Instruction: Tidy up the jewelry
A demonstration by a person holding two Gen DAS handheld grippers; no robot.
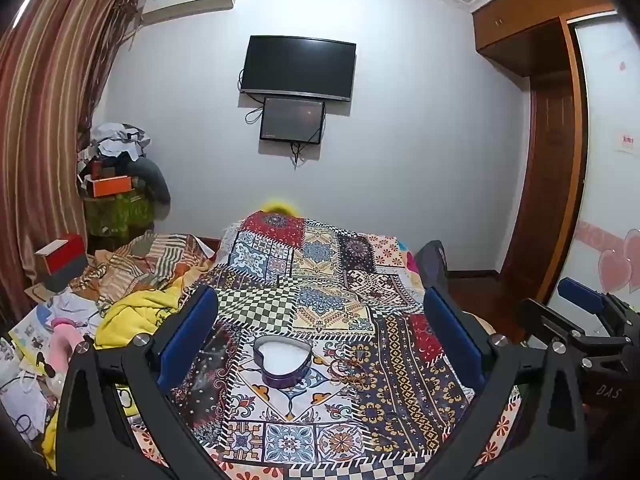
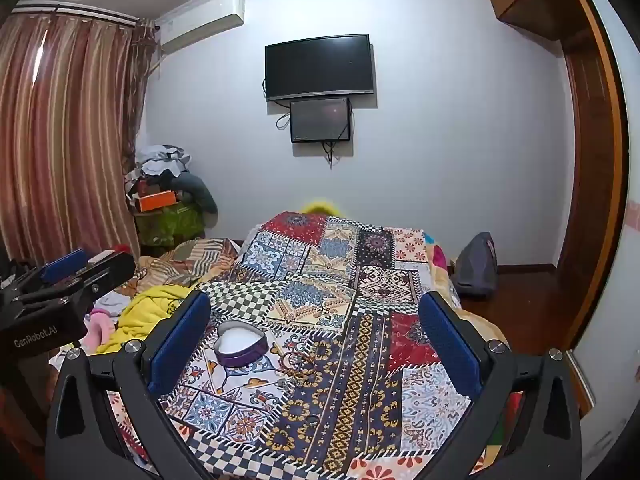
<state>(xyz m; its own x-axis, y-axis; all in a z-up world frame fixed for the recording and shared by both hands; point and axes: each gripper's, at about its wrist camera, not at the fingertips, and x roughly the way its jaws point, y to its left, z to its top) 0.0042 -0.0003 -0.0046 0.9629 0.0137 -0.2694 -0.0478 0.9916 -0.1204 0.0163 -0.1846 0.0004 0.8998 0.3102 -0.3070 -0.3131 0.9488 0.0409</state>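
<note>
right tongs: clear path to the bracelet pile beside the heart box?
Probably yes. The right tongs are open, and the bracelet pile lies exposed on the patchwork cloth right of the heart box, nothing covering it.

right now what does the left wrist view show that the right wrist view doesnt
Only the left wrist view shows the red and grey box and the heart decals on the white door at the right edge.

Only the right wrist view shows the small ring lying alone on the patchwork cloth, and the dark bag in full on the floor.

Both show the open heart-shaped box, the bracelets just right of it, and both grippers open and empty.
</note>
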